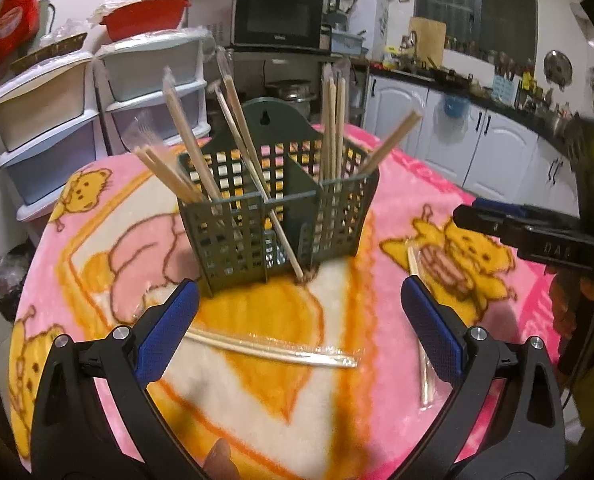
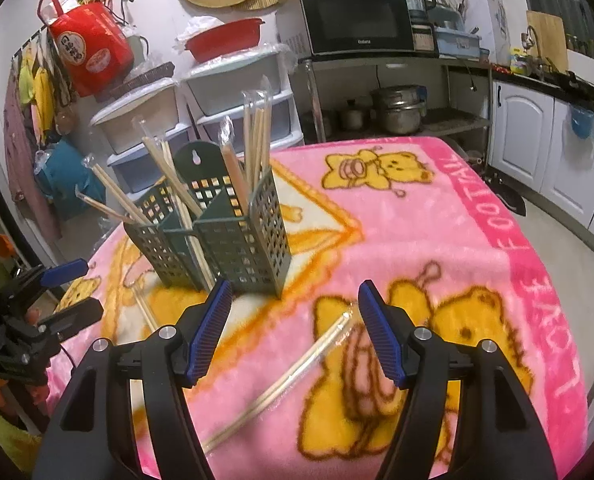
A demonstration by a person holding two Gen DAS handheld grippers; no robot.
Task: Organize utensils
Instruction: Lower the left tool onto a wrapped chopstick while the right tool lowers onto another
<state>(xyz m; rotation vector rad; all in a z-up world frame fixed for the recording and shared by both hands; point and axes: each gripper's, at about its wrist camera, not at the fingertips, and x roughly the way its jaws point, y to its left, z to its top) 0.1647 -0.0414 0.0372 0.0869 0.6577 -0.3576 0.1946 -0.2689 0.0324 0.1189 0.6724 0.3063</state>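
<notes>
1. the left gripper point(image 1: 299, 294) stands with its blue-padded jaws spread wide and nothing between the pads; it hangs over the pink cartoon blanket point(image 1: 409, 184) with a wrapped pair of chopsticks point(image 1: 273, 350) lying crosswise just below the gap.
2. the right gripper point(image 2: 295, 294) also has its jaws apart, empty, a little narrower than the left one's. a second wrapped pair point(image 2: 293, 376) lies slanted under it, its upper tip near the right-hand pad at about 1 o'clock of the stick's middle.
3. in the left wrist view that second pair point(image 1: 419, 328) lies at 3 o'clock of the first pair, beside the left gripper's right-hand pad, and the right gripper's fingers point(image 1: 529, 236) come in from the 3 o'clock edge.
4. the green slotted caddy point(image 1: 273, 216) stands upright on the blanket at 12 o'clock of the left gripper, close ahead of the fingertips.
5. wrapped chopsticks point(image 1: 333, 128) stand in the caddy's compartments, fanning to 10, 12 and 2 o'clock; one thin stick point(image 1: 281, 236) leans down across the caddy's front to the blanket.
6. at 12 o'clock beyond the table are a microwave point(image 2: 357, 20) on a shelf and plastic drawers point(image 1: 49, 128) at 10 o'clock.
</notes>
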